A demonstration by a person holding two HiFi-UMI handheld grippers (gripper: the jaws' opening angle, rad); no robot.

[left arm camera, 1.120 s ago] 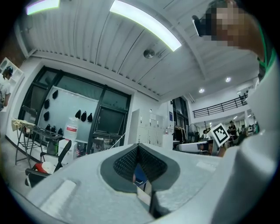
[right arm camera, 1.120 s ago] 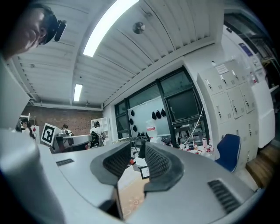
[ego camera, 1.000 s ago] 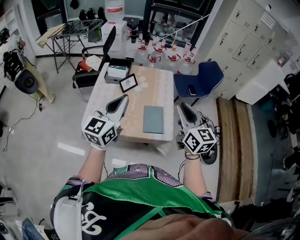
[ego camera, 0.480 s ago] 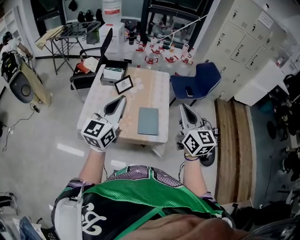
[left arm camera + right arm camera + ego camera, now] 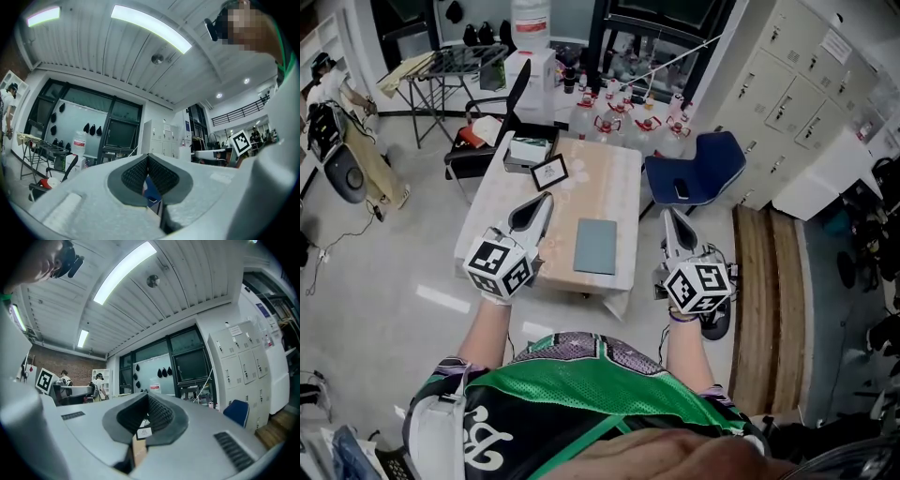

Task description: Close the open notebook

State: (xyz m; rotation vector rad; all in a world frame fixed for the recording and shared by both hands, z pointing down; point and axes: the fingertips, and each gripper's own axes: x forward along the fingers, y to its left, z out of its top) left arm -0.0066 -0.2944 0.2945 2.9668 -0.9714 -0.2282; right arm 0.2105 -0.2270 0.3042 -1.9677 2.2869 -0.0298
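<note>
The grey-green notebook [image 5: 596, 247] lies closed and flat near the front edge of the cloth-covered table [image 5: 609, 169]. In the head view my left gripper [image 5: 548, 197] hangs over the table's left part, left of the notebook, its tips together and nothing held. My right gripper [image 5: 666, 213] is just off the table's right edge, right of the notebook; its jaws have just been closing and are shut with nothing between them. Both gripper views look level across the room: the left gripper [image 5: 148, 157] and right gripper [image 5: 148, 394] each show pads meeting. The notebook is hidden in both.
A small framed picture [image 5: 549, 172] and a dark tray [image 5: 530, 148] stand at the table's far left. A blue chair [image 5: 694, 178] is at the right, a black chair [image 5: 487, 122] at the far left, several water bottles [image 5: 619, 122] behind. Lockers [image 5: 797, 94] line the right wall.
The right gripper's jaws have narrowed to a closed point. Both grippers sit slightly farther from the notebook, which stays closed and still on the table.
</note>
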